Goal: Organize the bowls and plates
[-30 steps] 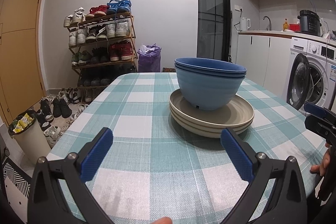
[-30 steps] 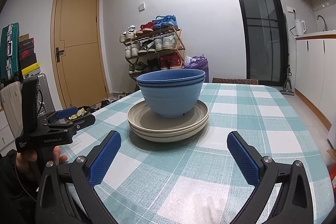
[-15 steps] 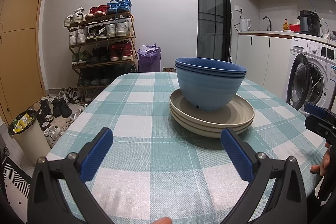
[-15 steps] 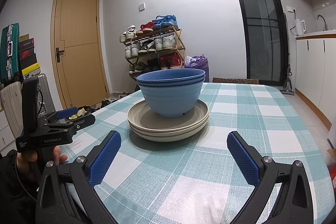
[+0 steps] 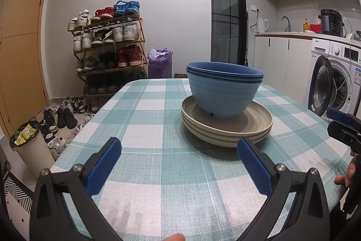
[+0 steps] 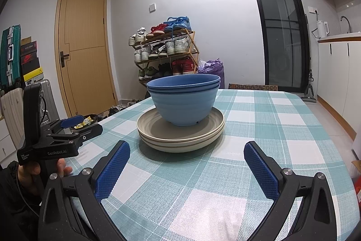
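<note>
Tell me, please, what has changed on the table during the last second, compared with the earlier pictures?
Nothing has visibly changed. The blue bowls remain nested on the stack of beige plates on the checked tablecloth. The left hand-held gripper and the right hand-held gripper stay open, short of the stack, holding nothing.

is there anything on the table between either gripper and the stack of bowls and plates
Nothing visible. Only bare checked tablecloth lies between the open left gripper and the beige plates carrying the nested blue bowls. The right wrist view shows the same for the open right gripper. The left gripper sits off to the side, clear of that path.
</note>
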Available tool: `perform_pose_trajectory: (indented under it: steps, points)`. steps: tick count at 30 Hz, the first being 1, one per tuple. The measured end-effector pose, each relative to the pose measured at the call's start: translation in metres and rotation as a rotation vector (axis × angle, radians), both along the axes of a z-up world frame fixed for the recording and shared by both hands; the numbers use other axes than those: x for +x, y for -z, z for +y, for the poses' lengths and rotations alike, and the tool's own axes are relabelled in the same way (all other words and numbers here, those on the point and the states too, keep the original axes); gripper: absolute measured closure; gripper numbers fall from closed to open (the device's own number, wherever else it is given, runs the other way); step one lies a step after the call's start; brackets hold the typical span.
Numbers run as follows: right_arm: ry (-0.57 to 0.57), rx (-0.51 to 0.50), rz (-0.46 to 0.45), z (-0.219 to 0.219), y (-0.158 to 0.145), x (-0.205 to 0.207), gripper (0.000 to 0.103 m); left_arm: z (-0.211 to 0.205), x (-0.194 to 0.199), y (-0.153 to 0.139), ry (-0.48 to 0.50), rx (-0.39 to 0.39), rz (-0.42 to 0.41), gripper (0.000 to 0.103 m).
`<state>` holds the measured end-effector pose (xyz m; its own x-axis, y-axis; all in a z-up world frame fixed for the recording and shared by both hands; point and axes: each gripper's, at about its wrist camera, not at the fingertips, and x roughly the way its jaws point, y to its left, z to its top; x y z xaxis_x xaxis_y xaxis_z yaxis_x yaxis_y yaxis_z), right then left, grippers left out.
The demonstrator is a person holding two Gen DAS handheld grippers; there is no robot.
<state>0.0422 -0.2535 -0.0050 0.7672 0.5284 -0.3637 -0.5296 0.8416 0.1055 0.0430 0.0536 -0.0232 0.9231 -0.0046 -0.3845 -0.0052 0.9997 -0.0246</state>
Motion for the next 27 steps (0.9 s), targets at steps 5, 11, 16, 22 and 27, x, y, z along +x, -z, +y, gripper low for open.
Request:
perform_pose_trajectory:
  steps: [5, 11, 16, 22, 27]
  points:
    - [0.0, 0.001, -0.001, -0.0002, 0.0005, 0.0005, 0.0, -0.0009, -0.0005, -0.0004, -0.002, 0.005, -0.003, 0.0]
    - [0.0, 0.001, -0.001, -0.0001, 0.0003, 0.0001, 0.0, -0.0021, -0.0012, -0.0003, 0.0, 0.01, -0.006, 0.0]
    - [0.001, 0.0, -0.001, -0.0001, 0.0002, 0.0, 0.0, -0.0022, -0.0012, -0.0001, -0.001, 0.01, -0.006, 0.0]
    - [0.001, 0.002, -0.002, -0.0001, 0.0002, 0.0, 0.0, -0.0023, -0.0013, 0.0, -0.001, 0.01, -0.006, 0.0]
    - [0.001, 0.001, -0.001, -0.0002, 0.0004, 0.0002, 0.0, -0.0024, -0.0012, 0.0001, 0.0, 0.01, -0.006, 0.0]
